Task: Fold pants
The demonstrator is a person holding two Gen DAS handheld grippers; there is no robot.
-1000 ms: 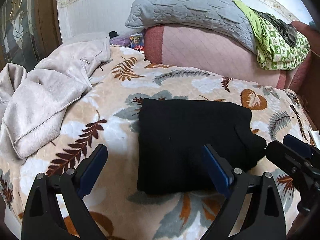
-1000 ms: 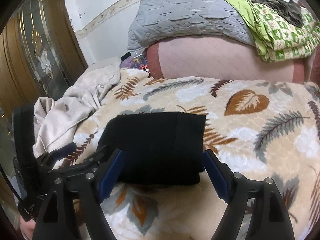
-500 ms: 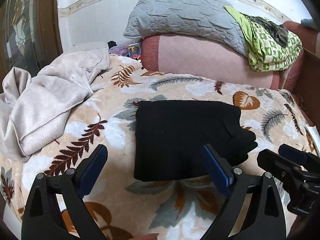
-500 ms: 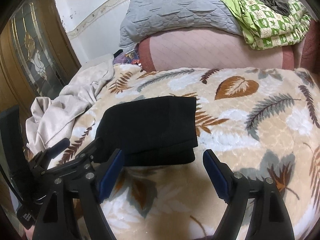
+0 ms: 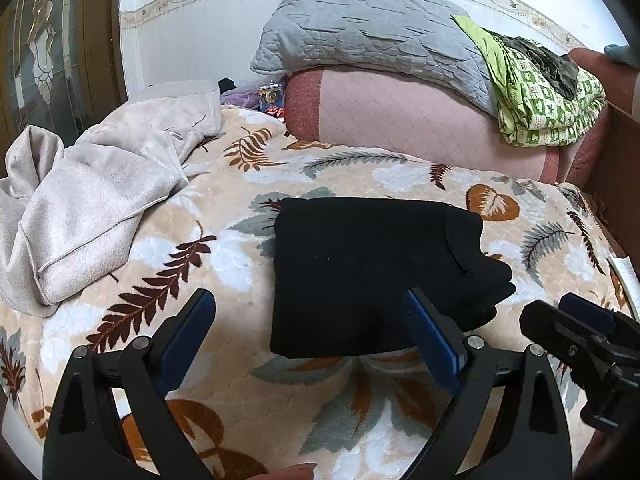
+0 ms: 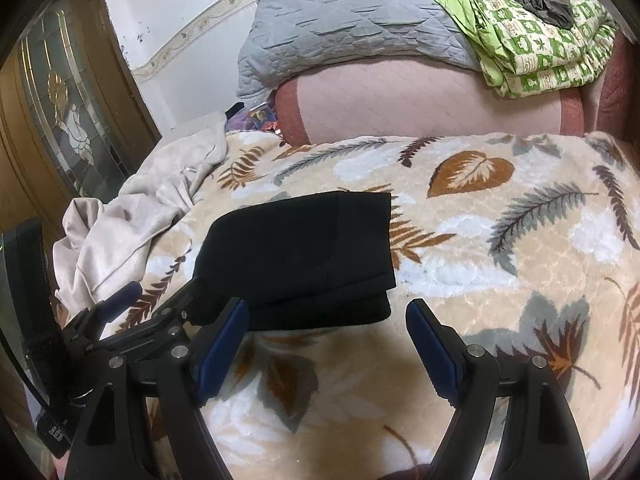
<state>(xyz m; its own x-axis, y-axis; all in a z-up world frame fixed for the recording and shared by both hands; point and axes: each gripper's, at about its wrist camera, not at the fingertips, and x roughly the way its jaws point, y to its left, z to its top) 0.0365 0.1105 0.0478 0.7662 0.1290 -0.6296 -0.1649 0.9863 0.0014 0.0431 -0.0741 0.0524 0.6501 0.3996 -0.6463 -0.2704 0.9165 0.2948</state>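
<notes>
Just beyond both spread claws, folded black pants (image 5: 372,276) on blanket (image 5: 400,412)

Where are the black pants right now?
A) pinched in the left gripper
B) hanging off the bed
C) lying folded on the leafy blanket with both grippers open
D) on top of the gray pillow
C: the folded black pants lie flat on the leaf-print blanket, and the left gripper and right gripper both stand open, holding nothing.

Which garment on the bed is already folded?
The black pants, a flat rectangle mid-blanket; the beige garment to its left lies crumpled.
</notes>
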